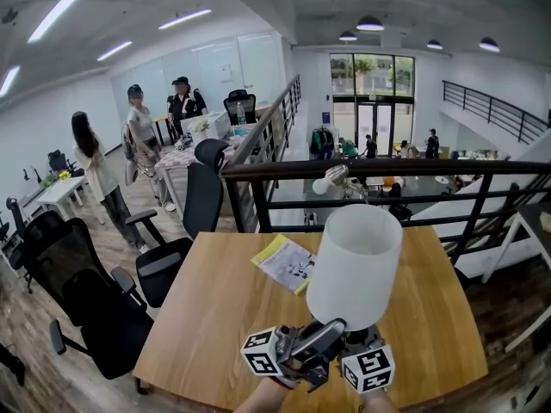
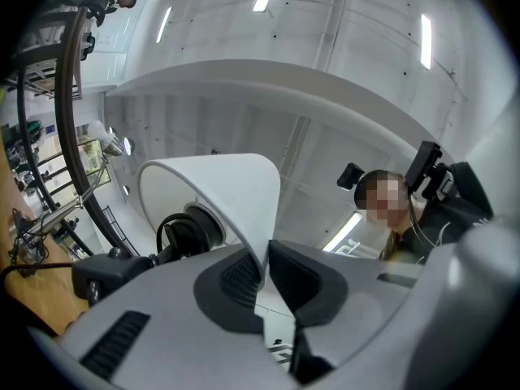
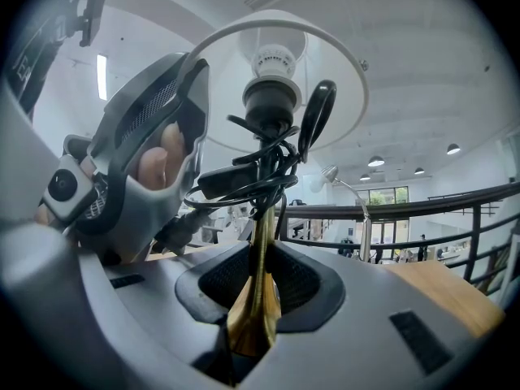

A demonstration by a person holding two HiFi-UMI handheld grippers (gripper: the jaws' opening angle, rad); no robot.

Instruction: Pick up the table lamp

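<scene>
Head view down; gripper views close, share lamp (image 1: pixel 354 265)

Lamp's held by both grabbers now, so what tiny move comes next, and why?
Probably lift both together, straight up and slowly. The right gripper clamps the brass stem, while the left gripper only pinches the white lampshade rim, so uneven motion could bend the shade.

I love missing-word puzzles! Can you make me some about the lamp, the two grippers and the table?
1. The left gripper is shut on the rim of the lampshade, whose colour is ____.
2. The right gripper is shut on the brass stem, and the cable bundled round it is coloured ____.
3. The table under the yellow leaflet is made of ____.

Missing words: white, black, wood.
</scene>
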